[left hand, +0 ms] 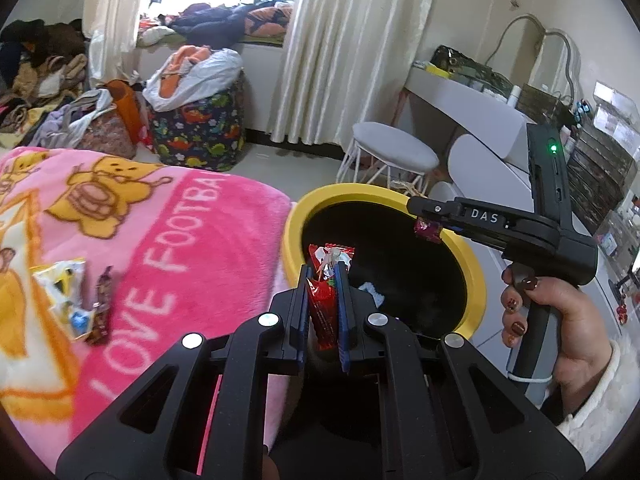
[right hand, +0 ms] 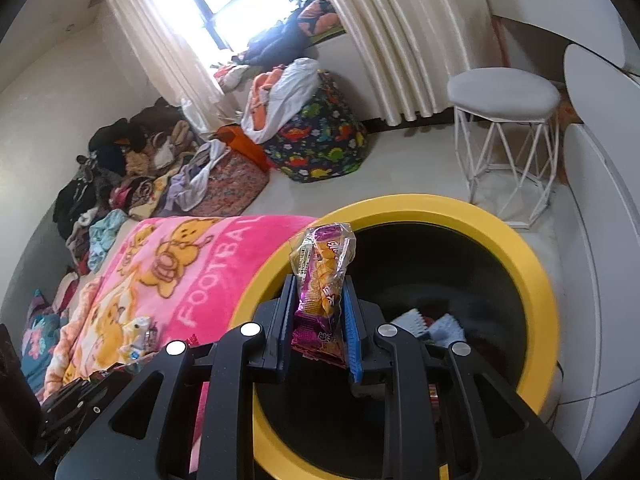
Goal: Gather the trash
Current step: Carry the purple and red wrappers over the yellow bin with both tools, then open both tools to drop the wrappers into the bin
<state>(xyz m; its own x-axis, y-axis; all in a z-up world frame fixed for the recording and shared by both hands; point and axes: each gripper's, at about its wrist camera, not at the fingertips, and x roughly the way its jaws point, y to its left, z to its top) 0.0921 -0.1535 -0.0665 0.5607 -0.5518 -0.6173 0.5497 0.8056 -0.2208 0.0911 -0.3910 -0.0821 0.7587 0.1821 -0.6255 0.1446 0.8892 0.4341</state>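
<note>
My left gripper (left hand: 323,276) is shut on a red snack wrapper (left hand: 322,304) and hangs over the near edge of a black bin with a yellow rim (left hand: 464,248). My right gripper (right hand: 318,286) is shut on a purple snack packet (right hand: 324,272), held over the bin's yellow rim (right hand: 500,232). In the left wrist view the right gripper (left hand: 424,220), in a person's hand (left hand: 560,320), reaches in over the far rim with the purple packet (left hand: 427,233) at its tip. Scraps of trash (right hand: 434,326) lie inside the bin. More wrappers (left hand: 80,304) rest on the pink blanket (left hand: 168,240).
The bin stands against the bed with the pink blanket (right hand: 180,272). A white wire-legged stool (right hand: 504,96) stands behind it, with a white desk (left hand: 460,96) to the right. A dinosaur-print bag (left hand: 200,136) and piles of clothes (right hand: 132,176) cover the floor by the window.
</note>
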